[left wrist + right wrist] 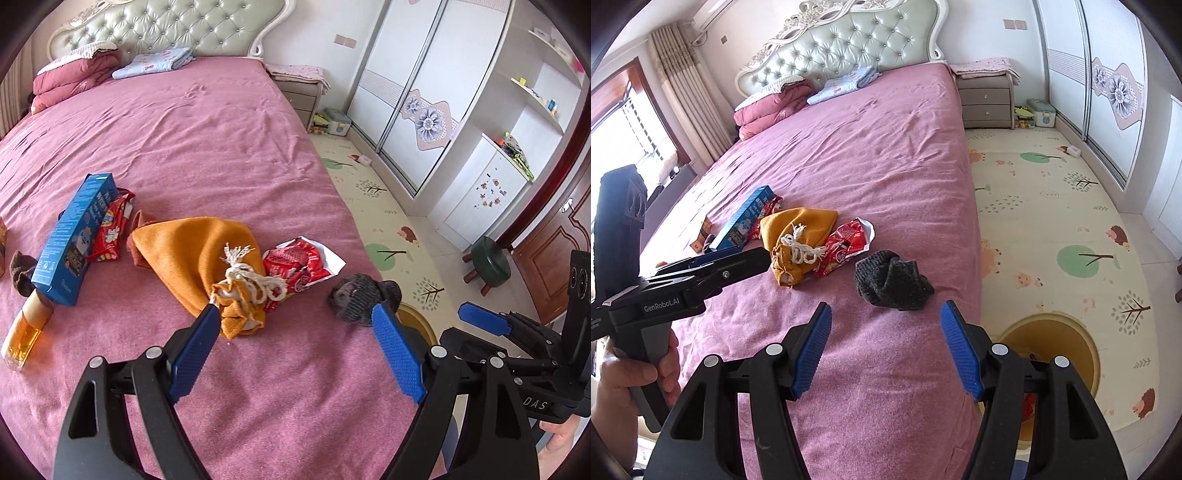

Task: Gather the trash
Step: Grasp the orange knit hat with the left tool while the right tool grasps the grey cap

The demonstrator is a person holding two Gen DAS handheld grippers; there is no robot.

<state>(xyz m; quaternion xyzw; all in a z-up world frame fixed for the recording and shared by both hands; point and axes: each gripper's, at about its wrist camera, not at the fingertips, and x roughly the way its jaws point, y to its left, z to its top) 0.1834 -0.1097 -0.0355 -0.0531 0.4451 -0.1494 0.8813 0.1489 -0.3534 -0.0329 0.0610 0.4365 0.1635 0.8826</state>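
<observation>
On the pink bed point(221, 147) lie a red snack wrapper point(295, 266), a second red wrapper point(110, 232) beside a blue box point(74, 236), an orange drawstring pouch point(199, 258) and a dark grey sock point(360, 295). My left gripper point(295, 314) is open and empty just short of the pouch and sock. My right gripper point(884, 314) is open and empty, hovering just before the grey sock point(892, 282), near the red wrapper point(846, 243). A yellow bin point(1056, 354) stands on the floor by the bed edge.
An amber bottle point(26, 332) and a brown sock point(20, 271) lie at the left. Folded bedding point(775, 107) lies by the headboard. A play mat point(1052, 221), a green stool point(489, 264), a nightstand point(986, 99) and a wardrobe point(424, 92) are to the right.
</observation>
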